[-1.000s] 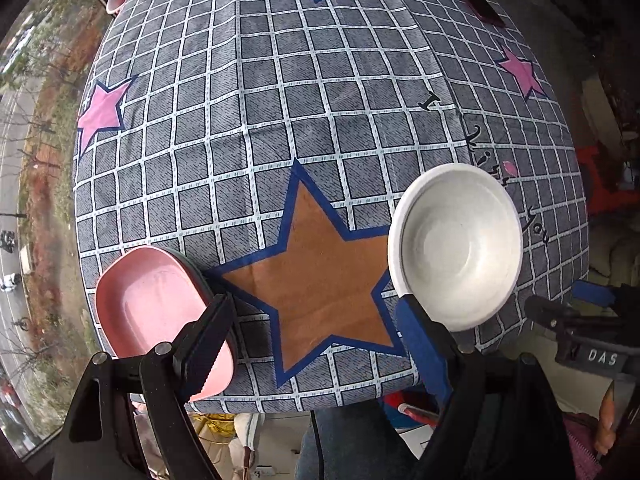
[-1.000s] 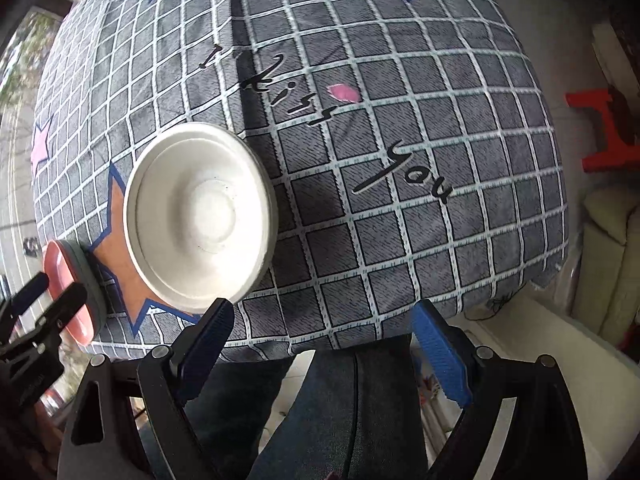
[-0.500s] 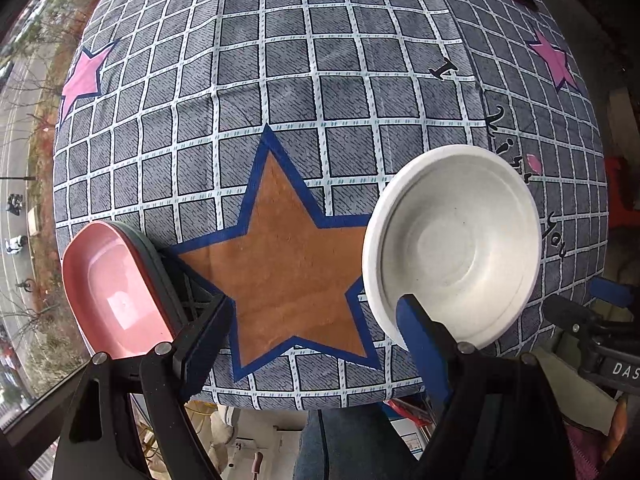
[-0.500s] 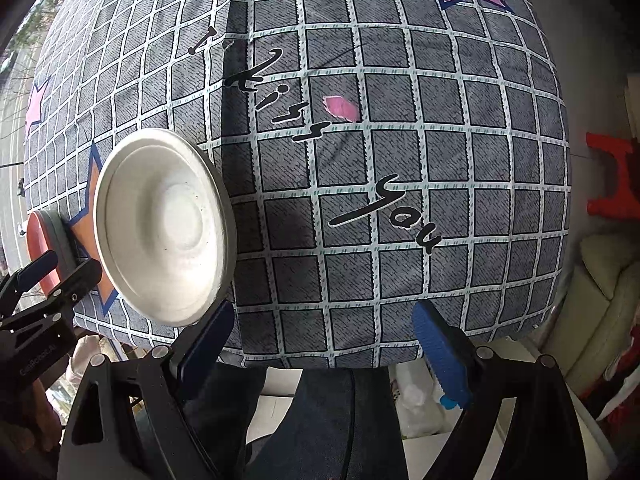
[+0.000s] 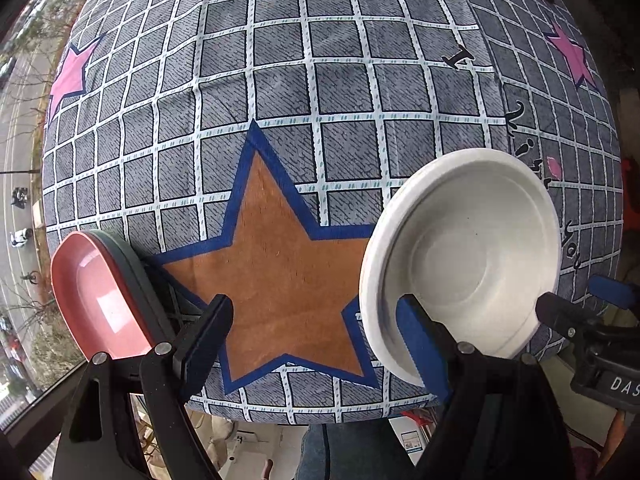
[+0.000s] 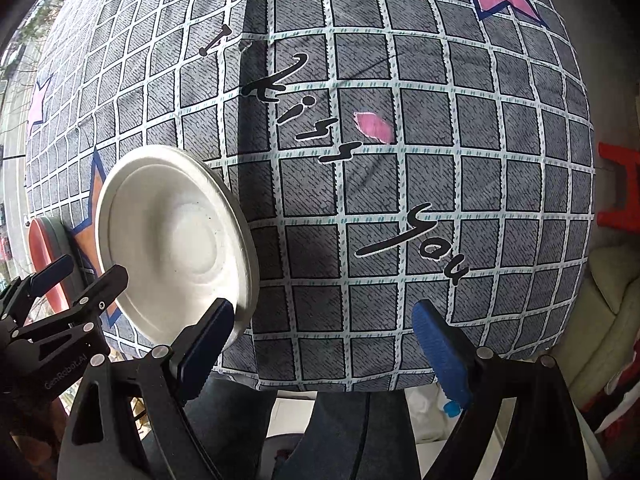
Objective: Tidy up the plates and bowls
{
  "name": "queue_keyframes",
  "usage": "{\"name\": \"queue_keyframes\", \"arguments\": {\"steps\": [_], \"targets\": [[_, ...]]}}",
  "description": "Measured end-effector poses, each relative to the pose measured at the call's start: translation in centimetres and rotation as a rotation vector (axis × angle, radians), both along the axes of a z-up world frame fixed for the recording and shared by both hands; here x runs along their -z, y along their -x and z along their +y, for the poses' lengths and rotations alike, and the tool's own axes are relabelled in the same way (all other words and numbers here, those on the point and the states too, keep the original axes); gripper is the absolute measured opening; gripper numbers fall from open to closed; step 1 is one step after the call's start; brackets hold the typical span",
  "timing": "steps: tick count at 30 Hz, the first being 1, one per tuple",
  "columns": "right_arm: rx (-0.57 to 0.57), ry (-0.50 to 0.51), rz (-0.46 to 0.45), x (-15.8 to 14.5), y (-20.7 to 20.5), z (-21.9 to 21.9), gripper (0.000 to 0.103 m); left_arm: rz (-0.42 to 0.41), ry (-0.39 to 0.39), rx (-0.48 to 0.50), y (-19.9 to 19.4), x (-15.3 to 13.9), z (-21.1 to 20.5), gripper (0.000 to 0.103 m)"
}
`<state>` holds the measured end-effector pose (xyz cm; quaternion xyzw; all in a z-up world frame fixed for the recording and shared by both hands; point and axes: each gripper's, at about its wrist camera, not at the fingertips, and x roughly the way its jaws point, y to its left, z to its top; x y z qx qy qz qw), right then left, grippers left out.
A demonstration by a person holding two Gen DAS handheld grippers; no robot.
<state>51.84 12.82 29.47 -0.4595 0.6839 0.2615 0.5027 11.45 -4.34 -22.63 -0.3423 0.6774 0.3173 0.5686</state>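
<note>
A white bowl (image 5: 472, 264) stands near the table's front edge, right of a brown star print. At the left edge sits a pink dish (image 5: 96, 300) nested in a dark grey one. My left gripper (image 5: 312, 332) hangs open over the star between the two, nothing between its fingers; its blue right finger (image 5: 420, 344) overlaps the white bowl's near rim. My right gripper (image 6: 320, 340) is open over bare cloth just right of the white bowl (image 6: 176, 248), its left finger (image 6: 204, 336) close to the rim. Each gripper shows in the other's view: the right gripper (image 5: 584, 300), the left gripper (image 6: 86, 274).
A grey checked cloth (image 5: 320, 80) with pink stars and black lettering covers the table. The person's jeans-clad legs (image 6: 340, 432) are below the front edge. A red stool (image 6: 620, 184) stands on the floor at right. A window is at the left.
Both grippers have sunk toward the table, so the bowl and the dish look larger. The right gripper has also moved toward the white bowl. Both sets of jaws stay equally wide.
</note>
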Motion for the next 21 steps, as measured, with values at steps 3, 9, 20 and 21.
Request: {"name": "queue_keyframes", "arguments": {"steps": [3, 9, 20, 21], "targets": [[-0.004, 0.009, 0.002, 0.8, 0.0, 0.6, 0.091, 0.001, 0.006, -0.013, -0.5, 1.2, 0.3, 0.086], [-0.002, 0.014, 0.005, 3.1, -0.3, 1.6, 0.091, 0.021, 0.014, -0.015, -1.7, 4.0, 1.2, 0.086], [0.017, 0.009, 0.021, 8.4, 0.0, 1.8, 0.091, 0.028, 0.005, 0.005, -3.8, 8.0, 1.2, 0.086], [0.021, 0.008, 0.021, 8.9, 0.2, 1.6, 0.091, 0.027, 0.005, 0.007, -3.9, 8.1, 1.0, 0.086]]}}
